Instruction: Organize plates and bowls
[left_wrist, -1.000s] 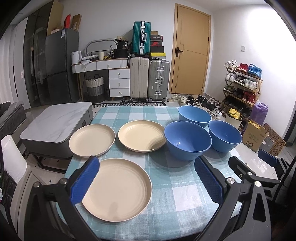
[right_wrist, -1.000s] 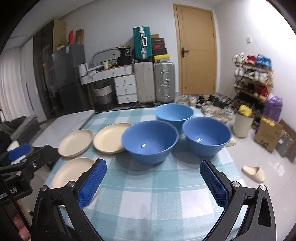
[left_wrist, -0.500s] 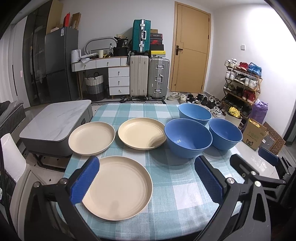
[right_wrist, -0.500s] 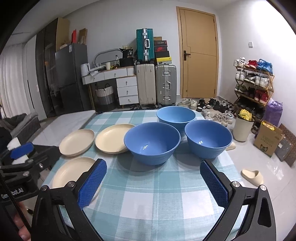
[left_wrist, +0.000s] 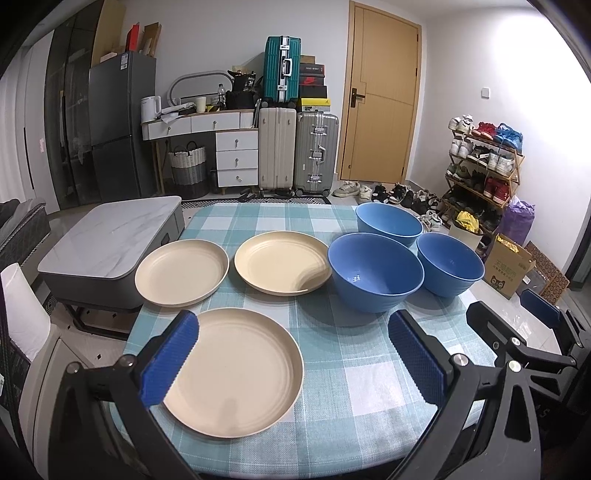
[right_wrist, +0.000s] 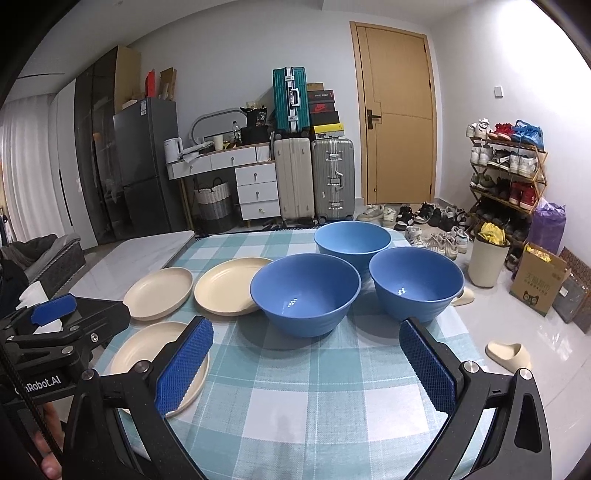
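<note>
- On the table (left_wrist: 332, 354), under a teal-and-white checked cloth: three cream plates on the left half, three blue bowls on the right half.
- Near plate (left_wrist: 236, 373) sits closest to the table's front edge, just ahead of the left gripper (left_wrist: 291, 360).
- Left plate (left_wrist: 181, 272) and middle plate (left_wrist: 282, 262) lie side by side behind it, close together but apart.
- Front bowl (left_wrist: 375, 273) stands just right of the middle plate; from the right wrist view its rim overlaps the plate's edge, contact unclear.
- Right bowl (left_wrist: 450, 268) is beside the front bowl; back bowl (left_wrist: 388, 223) is behind both. All upright, none stacked.
- Left gripper: jaws spread wide, nothing between them, hovering over the near edge with its left finger (left_wrist: 168, 363) above the near plate's rim.
- Right gripper (right_wrist: 304, 367): jaws also wide apart and empty, facing the front bowl, over bare cloth.
- Left gripper body shows at the left edge of the right wrist view, so the two are side by side.
</note>
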